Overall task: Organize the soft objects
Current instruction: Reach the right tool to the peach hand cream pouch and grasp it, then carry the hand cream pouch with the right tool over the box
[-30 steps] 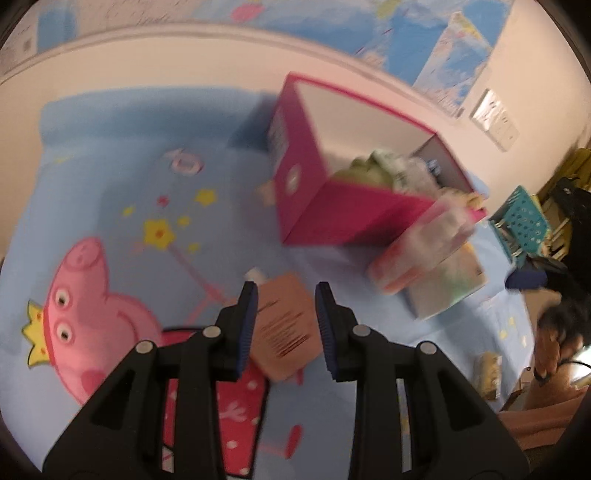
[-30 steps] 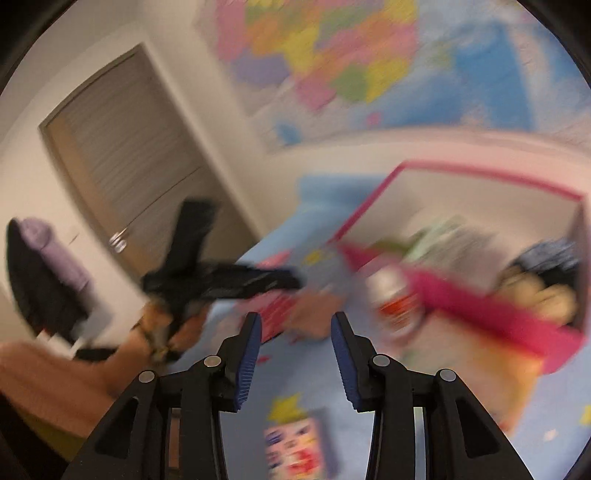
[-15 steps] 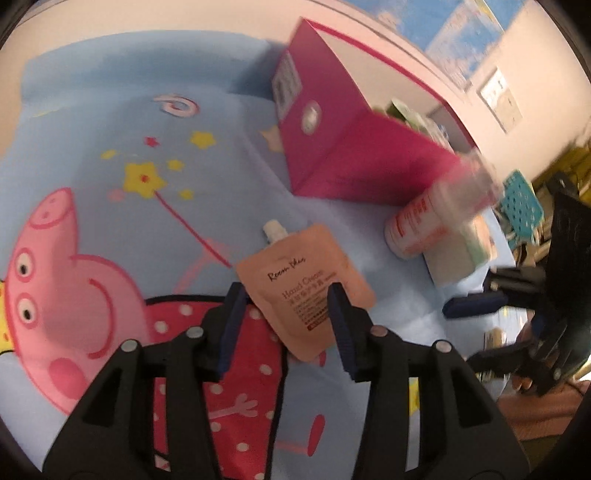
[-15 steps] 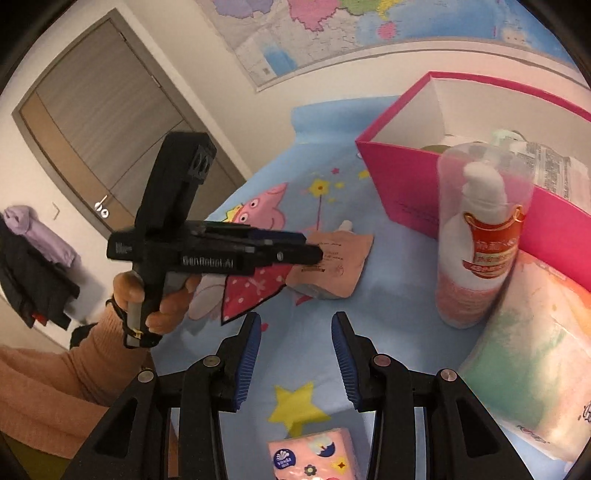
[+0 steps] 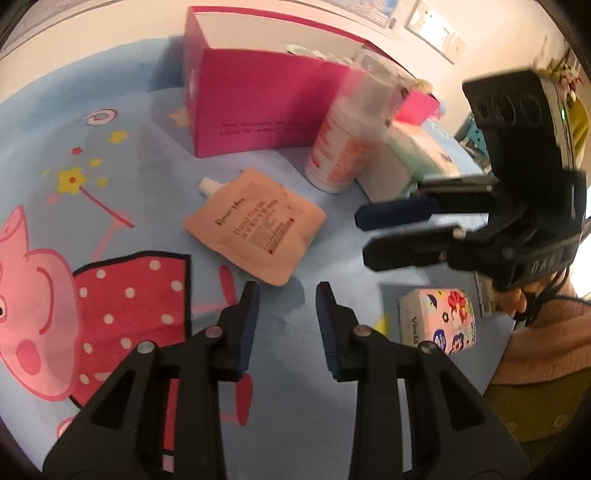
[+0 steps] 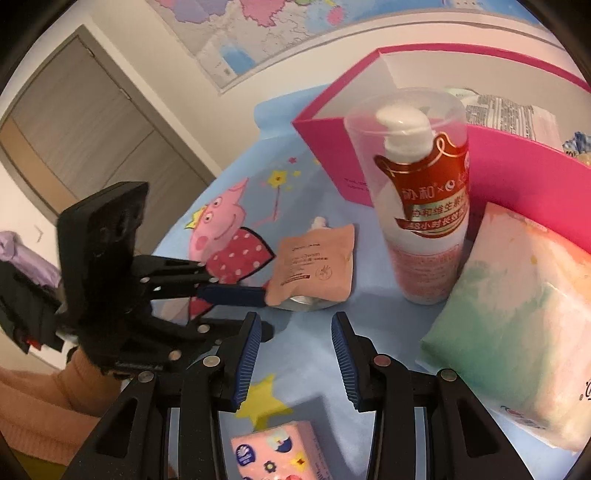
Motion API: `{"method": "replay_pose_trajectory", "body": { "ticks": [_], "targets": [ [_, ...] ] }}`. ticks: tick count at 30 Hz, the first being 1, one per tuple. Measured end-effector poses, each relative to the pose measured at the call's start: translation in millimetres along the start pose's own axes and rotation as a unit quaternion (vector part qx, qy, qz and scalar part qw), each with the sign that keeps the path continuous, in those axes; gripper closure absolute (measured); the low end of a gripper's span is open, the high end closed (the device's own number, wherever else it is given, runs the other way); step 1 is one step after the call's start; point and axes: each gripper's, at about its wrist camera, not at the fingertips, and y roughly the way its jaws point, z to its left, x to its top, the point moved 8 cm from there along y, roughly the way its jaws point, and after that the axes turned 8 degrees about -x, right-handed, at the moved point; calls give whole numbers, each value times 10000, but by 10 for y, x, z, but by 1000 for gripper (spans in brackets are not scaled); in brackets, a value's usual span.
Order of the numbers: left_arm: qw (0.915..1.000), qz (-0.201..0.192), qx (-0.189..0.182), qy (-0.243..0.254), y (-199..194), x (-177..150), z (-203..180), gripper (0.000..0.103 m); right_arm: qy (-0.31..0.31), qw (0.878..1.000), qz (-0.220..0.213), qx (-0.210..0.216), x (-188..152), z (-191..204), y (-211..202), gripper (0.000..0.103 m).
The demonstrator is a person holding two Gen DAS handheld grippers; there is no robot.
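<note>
My left gripper (image 5: 284, 314) hangs open over the blue cartoon-pig bedsheet (image 5: 110, 155), fingers parted, nothing between them. Just ahead of it lies the peach spout pouch (image 5: 255, 229), flat on the sheet, white cap pointing toward the pink box (image 5: 266, 107). In the right wrist view one blue pad of the left gripper (image 6: 232, 295) sits right at the pouch's (image 6: 314, 269) lower corner; can't tell if it touches.

My right gripper (image 6: 295, 354) is open too, empty, hovering over bare sheet (image 6: 369, 314). From the left wrist view it (image 5: 399, 229) comes in from the right side, fingers stacked, pointing toward the pouch but apart from it.

Pump lotion bottle (image 6: 421, 199) with clear cap stands upright just in front of the pink box (image 6: 517, 173), beside the pouch. Big soft tissue pack (image 6: 517, 306), green and peach, leans against the bottle and the box front. Small floral tissue packet (image 6: 280, 454) lies near my right gripper's base, well apart from the pouch. The box is open on top with some packets inside, too blurred to name. Map (image 6: 258, 33) on the wall, door (image 6: 74, 122) at left.
</note>
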Motion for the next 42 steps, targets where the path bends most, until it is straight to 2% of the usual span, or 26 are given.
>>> {"method": "replay_pose_trajectory", "body": {
  "ticks": [5, 8, 15, 19, 22, 29, 30, 32, 34, 39, 42],
  "targets": [
    [9984, -414, 144, -350, -264, 155, 263, 69, 65, 10000, -34, 46, -4, 26, 13, 63],
    [9976, -489, 227, -438, -293, 314, 441, 69, 76, 10000, 6, 26, -11, 68, 132, 63],
    [9994, 62, -97, -336, 108, 443, 494, 67, 159, 9998, 77, 63, -32, 122, 219, 63],
    [9990, 175, -407, -54, 125, 356, 305, 66, 260, 9996, 95, 17, -37, 91, 269, 62],
    [9987, 252, -419, 150, 119, 215, 167, 66, 385, 9992, 80, -31, -49, 50, 305, 61],
    [9973, 206, -693, 119, 47, 25, 18, 66, 634, 9980, -65, -35, -57, -36, 250, 60],
    [9979, 171, -617, 73, 46, 46, 54, 66, 662, 9978, -63, -51, -55, -41, 258, 61],
    [9990, 101, -432, -103, 14, 72, 188, 66, 701, 9974, -57, -136, -48, -65, 277, 71],
    [9979, 49, -548, -329, 1, 101, 269, 66, 694, 9973, -55, -219, -52, -77, 313, 86],
    [9968, 38, -676, -419, 8, 70, 224, 66, 598, 9979, -98, -219, -65, -60, 324, 91],
    [9978, 3, -527, -411, 13, 57, 180, 63, 389, 9987, -164, -292, -76, 6, 293, 91]
  ]
}}
